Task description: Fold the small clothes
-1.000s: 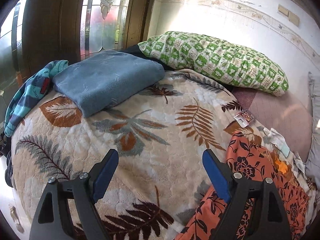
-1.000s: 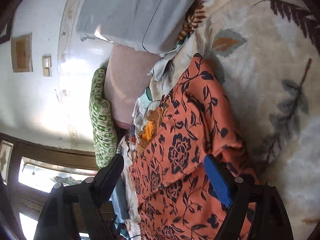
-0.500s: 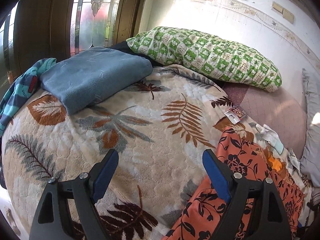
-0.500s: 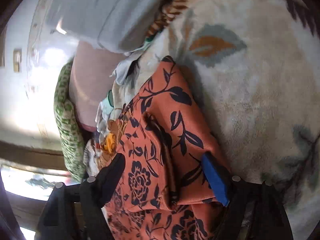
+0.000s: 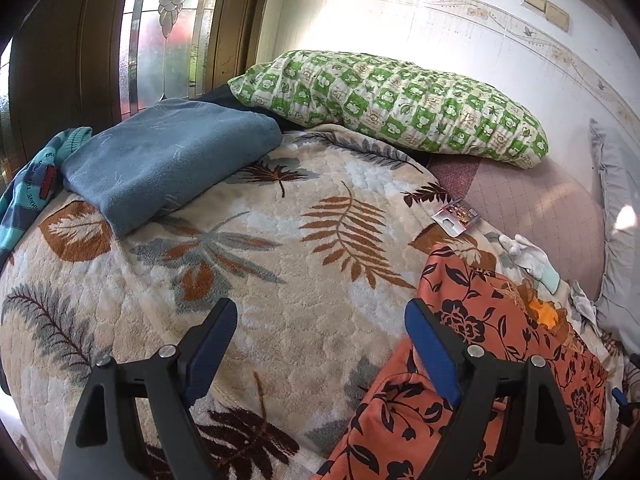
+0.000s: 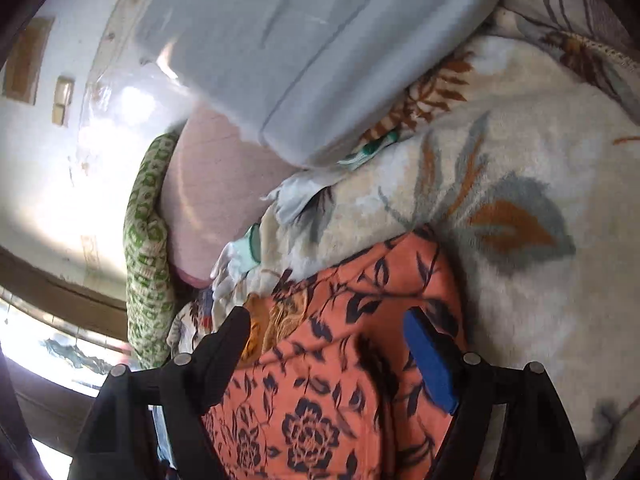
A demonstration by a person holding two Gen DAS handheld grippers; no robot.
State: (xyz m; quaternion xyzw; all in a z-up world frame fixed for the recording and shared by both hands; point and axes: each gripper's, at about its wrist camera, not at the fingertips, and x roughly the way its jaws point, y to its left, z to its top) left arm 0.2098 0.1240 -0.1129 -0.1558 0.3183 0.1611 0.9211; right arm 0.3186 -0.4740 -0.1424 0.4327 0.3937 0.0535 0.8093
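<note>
An orange garment with a dark flower print lies folded on the leaf-patterned blanket, at the lower right of the left wrist view. My left gripper is open and empty, over the blanket just left of the garment. In the right wrist view the same garment fills the lower middle. My right gripper is open right above it, one finger on each side of a fold; whether it touches the cloth I cannot tell.
A folded blue towel and a striped teal garment lie at the far left. A green checked pillow lies along the wall, a grey pillow beside it. Small white cloths and a small packet lie near the orange garment.
My left gripper has drifted slightly, still open over the blanket. My right gripper has moved forward along the orange garment toward its far edge, staying open.
</note>
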